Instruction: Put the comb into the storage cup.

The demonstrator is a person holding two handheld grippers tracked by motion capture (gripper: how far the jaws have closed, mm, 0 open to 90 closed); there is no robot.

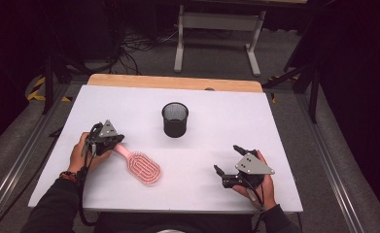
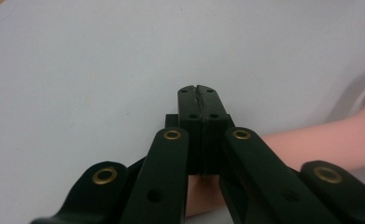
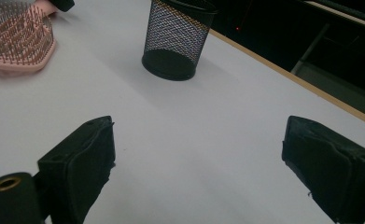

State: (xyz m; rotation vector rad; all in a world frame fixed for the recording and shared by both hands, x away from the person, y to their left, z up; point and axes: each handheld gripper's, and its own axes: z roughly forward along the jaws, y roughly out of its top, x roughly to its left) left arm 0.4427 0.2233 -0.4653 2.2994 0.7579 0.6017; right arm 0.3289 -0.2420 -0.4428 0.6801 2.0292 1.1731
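White desk under dim light: at frame left our left tongs sit clenched on the handle of the pink hairbrush, which lies flat at lower left of centre. We should lift level, handle pinched firmly, toward the mesh cup at centre, while the right tongs wait released at lower right.

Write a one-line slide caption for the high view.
Left gripper shut at the pink hairbrush handle, right gripper open, black mesh cup standing behind on the white table.
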